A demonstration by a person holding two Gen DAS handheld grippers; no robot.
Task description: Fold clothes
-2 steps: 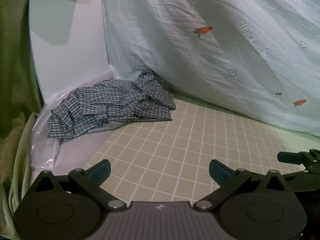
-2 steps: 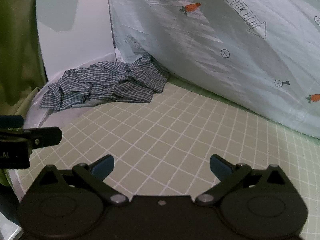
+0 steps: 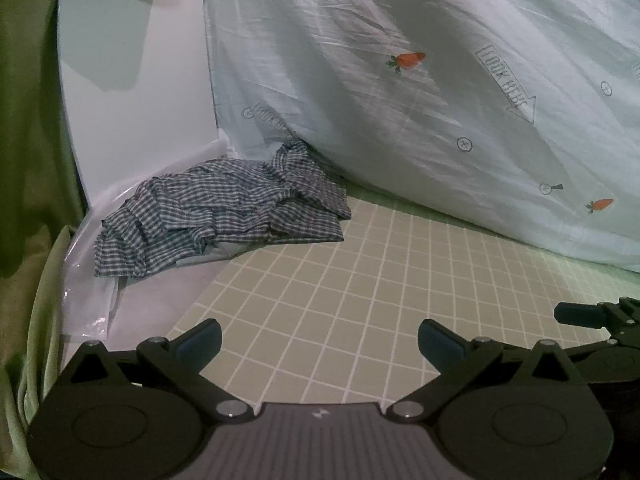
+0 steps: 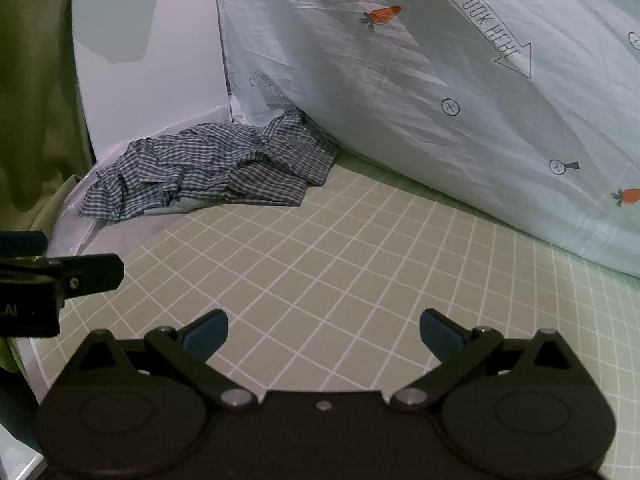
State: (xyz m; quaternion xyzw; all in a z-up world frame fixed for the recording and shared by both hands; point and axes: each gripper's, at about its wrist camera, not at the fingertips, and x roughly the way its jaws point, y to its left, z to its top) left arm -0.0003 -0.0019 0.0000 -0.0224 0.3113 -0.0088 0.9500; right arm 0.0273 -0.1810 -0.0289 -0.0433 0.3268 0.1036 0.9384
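"LOOK HERE" in an outlined arrow reads clearly on the pale blue carrot-print sheet [image 3: 460, 100] ahead of you. The checked garment [image 3: 224, 216] lies crumpled at the sheet's foot, its long axis running left to right, one end on clear plastic [image 3: 92, 280], the other on the green grid mat [image 3: 360, 300]. White wall [image 3: 132, 80] behind, green curtain [image 3: 28, 120] left. Your left tongs [image 3: 320, 340] and right tongs [image 4: 322, 330] both stand apart, empty, well short of the garment.
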